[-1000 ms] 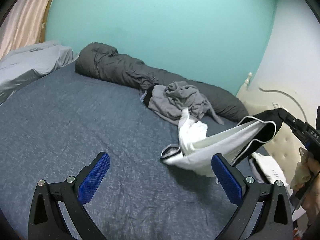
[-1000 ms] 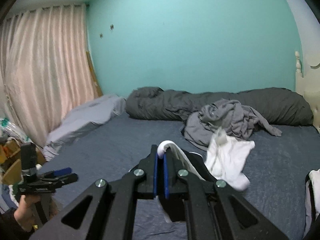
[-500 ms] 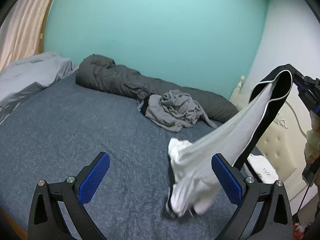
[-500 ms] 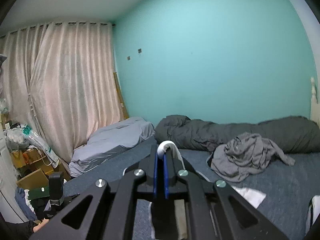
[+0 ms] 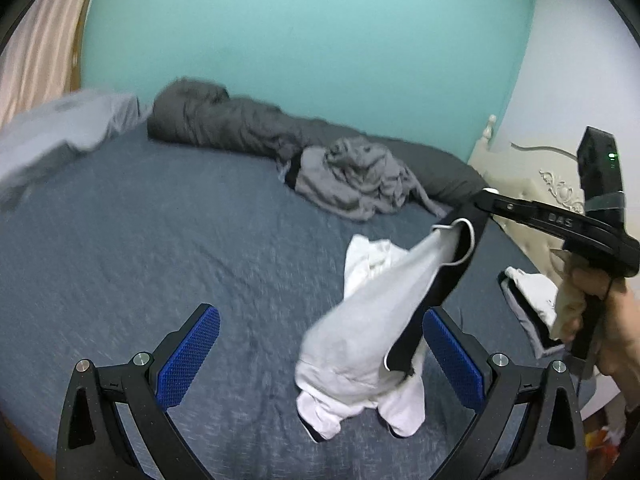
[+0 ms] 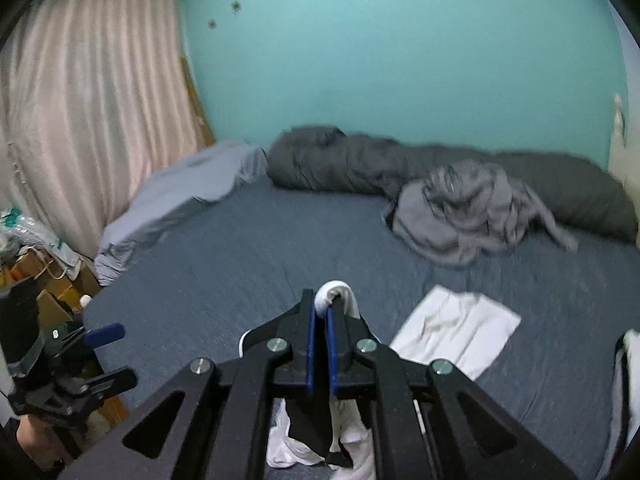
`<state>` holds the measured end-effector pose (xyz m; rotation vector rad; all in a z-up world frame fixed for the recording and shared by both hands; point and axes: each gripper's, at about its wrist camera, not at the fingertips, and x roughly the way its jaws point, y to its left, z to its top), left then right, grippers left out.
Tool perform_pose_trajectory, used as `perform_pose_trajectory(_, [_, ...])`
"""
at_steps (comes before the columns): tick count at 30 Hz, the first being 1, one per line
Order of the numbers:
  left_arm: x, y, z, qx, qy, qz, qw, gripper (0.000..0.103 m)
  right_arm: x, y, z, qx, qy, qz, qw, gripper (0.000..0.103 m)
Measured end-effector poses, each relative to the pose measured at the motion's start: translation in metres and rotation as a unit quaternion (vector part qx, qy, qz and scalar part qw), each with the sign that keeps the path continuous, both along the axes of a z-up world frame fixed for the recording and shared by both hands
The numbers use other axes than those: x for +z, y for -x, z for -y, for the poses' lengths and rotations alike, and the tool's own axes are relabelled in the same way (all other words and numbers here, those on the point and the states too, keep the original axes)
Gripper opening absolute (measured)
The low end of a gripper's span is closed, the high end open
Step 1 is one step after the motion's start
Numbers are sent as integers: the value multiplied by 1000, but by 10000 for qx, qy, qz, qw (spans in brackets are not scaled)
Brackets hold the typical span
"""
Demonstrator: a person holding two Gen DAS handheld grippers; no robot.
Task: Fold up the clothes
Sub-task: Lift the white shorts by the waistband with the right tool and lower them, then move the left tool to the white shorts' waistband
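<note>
A white garment with black trim [image 5: 372, 320] hangs over the blue bed sheet [image 5: 160, 248], with its lower end bunched on the sheet. My right gripper [image 5: 486, 202] is shut on its upper edge; in the right wrist view the pinched white fabric [image 6: 334, 294] shows above that gripper [image 6: 320, 344]. The garment's far end [image 6: 456, 330] lies flat on the sheet. My left gripper [image 5: 320, 356] stands open, low over the bed, its right pad [image 5: 450, 354] just beside the hanging cloth and touching nothing.
A crumpled grey garment [image 5: 356, 180] lies against a long dark grey rolled duvet [image 5: 240, 128] at the back. A pale grey pillow [image 5: 60, 120] is at the left. Folded white clothes [image 5: 532, 300] sit at the bed's right edge, near a cream headboard [image 5: 532, 184].
My right gripper has come down from its raised position with the garment, whose lower end now rests on the sheet. The left gripper stays open and has shifted slightly.
</note>
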<state>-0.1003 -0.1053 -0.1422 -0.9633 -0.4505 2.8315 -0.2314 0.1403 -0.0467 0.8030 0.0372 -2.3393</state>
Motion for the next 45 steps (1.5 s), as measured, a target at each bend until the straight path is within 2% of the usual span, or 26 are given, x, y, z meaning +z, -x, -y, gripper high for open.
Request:
perform_pose_trajectory(4, [-49, 18, -2, -94, -457, 296, 9985, 103, -42, 35, 10, -61, -250, 364, 9990, 7])
perform_pose_trajectory(9, [-102, 41, -14, -20, -419, 602, 9973, 103, -90, 76, 15, -224, -442, 771, 9958, 7])
perform_pose_trajectory(13, [-135, 50, -23, -119, -293, 770, 9965, 103, -131, 106, 19, -299, -675, 1213, 9899, 15])
perform_pose_trajectory(14, [-143, 52, -24, -150, -283, 858, 9958, 103, -140, 110, 20, -331, -802, 1256, 9883, 23])
perform_pose_trajectory(17, [-150, 56, -30, -226, -214, 919, 9953, 103, -164, 119, 16, -494, -1181, 1166, 9849, 59])
perform_pose_trajectory(18, [-151, 58, -32, -247, -187, 919, 9953, 103, -171, 119, 13, -547, -1239, 1094, 9847, 60])
perform_pose_trajectory(23, [-155, 65, -42, -352, -50, 921, 9951, 103, -199, 115, -30, -1169, -883, 987, 9843, 60])
perform_pose_trajectory(27, [-158, 72, -50, -436, 59, 922, 9948, 103, -215, 95, -78, -1598, 15, 1100, 9810, 61])
perform_pose_trajectory(32, [-164, 86, -57, -461, -64, 1093, 9929, 103, -232, 67, -103, -1795, 647, 1246, 9737, 61])
perform_pose_trajectory(36, [-167, 91, -60, -406, -205, 1152, 9923, 103, -245, 47, -112, -1891, 887, 1299, 9693, 65])
perform_pose_trajectory(38, [-169, 93, -61, -382, -298, 1173, 9919, 103, -252, 38, -118, -1912, 1162, 1384, 9648, 65])
perform_pose_trajectory(41, [-170, 98, -69, -392, -225, 1227, 9914, 103, -262, 27, -127, -1963, 1575, 1397, 9577, 65])
perform_pose_trajectory(45, [-172, 106, -79, -405, -128, 1298, 9906, 103, -264, 27, -131, -1993, 1687, 1375, 9555, 65])
